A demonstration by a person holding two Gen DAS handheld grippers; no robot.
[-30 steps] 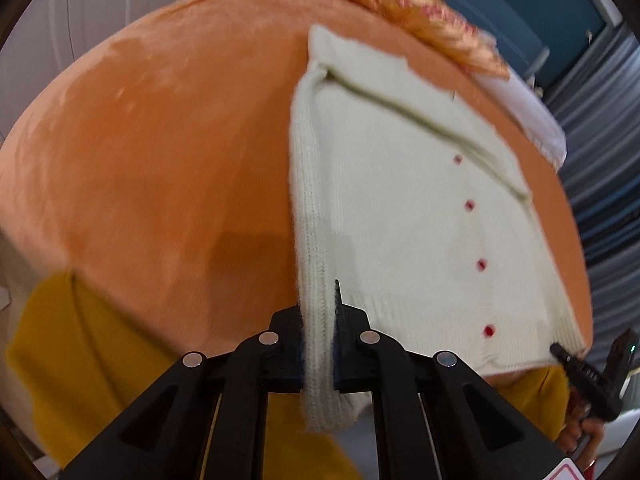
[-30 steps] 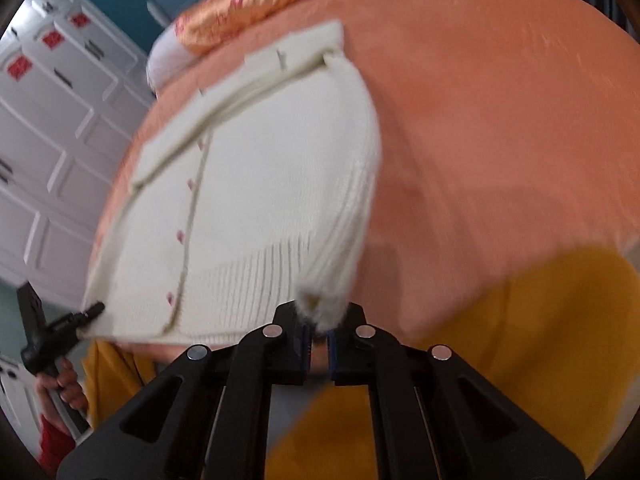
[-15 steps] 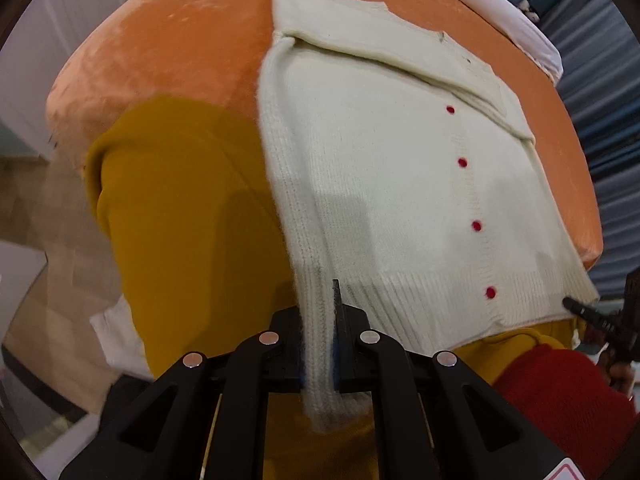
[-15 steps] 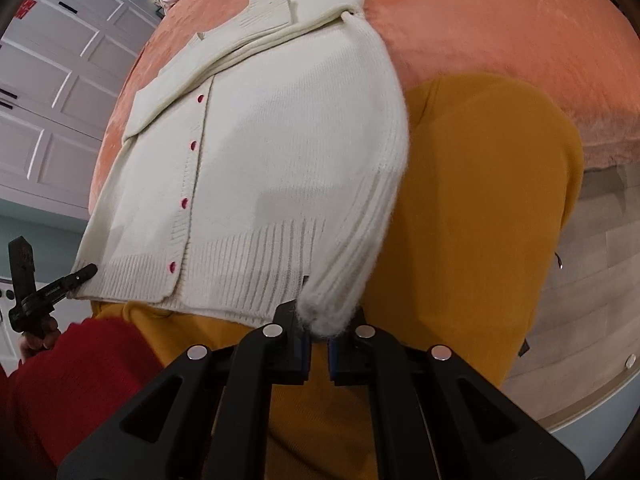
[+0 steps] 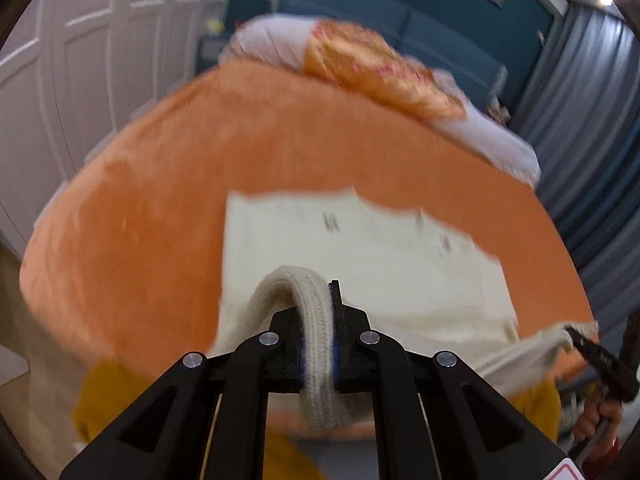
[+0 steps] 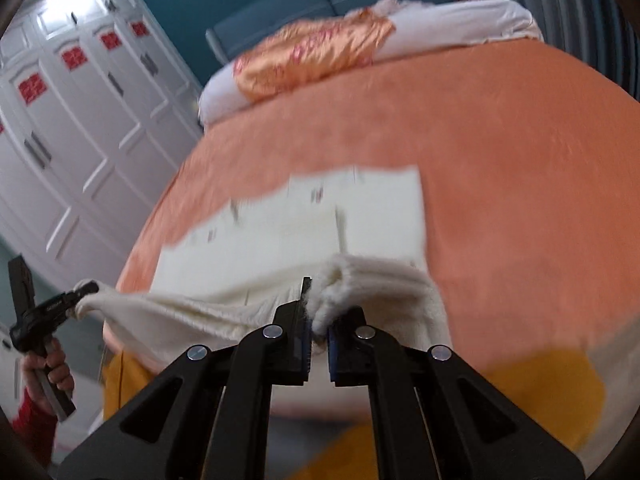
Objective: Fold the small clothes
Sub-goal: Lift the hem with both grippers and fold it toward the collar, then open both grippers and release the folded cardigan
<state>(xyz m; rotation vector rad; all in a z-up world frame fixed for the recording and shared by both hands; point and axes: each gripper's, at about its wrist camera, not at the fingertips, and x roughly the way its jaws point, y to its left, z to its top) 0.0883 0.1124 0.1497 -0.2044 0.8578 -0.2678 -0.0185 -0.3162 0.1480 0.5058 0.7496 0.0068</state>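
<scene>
Both tongs clenched on cream cardigan [image 5: 360, 248] hem corners – left gripper [image 5: 316, 344], right gripper [image 6: 318, 332]; carry level, ahead onto the collar – release together

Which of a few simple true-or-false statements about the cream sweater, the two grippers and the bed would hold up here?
1. Both grippers are clamped on the cream sweater. True: the left gripper pinches its ribbed edge, the right gripper a fluffy bunch.
2. The sweater lies on a blue blanket. False: the blanket is orange.
3. The sweater's near edge is lifted off the bed. True.
4. The wardrobe doors are black. False: they are white with red decorations.
5. The sweater rests on the pillows. False: it lies well short of them.
</scene>
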